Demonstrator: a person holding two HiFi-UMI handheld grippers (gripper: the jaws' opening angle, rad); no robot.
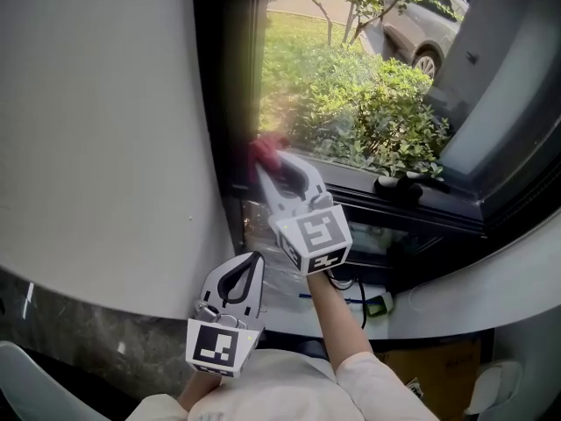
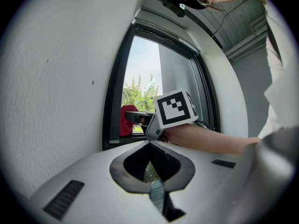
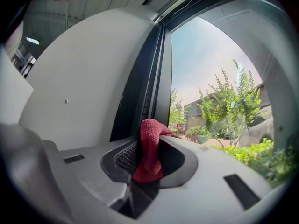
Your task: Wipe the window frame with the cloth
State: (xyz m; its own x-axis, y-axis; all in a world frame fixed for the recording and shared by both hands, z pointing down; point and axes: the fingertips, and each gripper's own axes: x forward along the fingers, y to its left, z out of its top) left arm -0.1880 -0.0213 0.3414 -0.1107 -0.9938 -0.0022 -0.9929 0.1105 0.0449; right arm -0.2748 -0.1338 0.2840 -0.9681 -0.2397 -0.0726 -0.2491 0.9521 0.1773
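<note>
We see a black window sill [image 1: 421,209] carrying a small dark object [image 1: 399,185] we cannot identify; a curved white ledge [image 1: 465,283] runs below.

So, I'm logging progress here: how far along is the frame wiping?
Done: the red cloth is clamped in the right gripper. In hand: it is held at the dark left upright of the window frame. Left: the pictures don't show what is wiped, so possibly everything. The left gripper hangs low, shut and empty.
</note>
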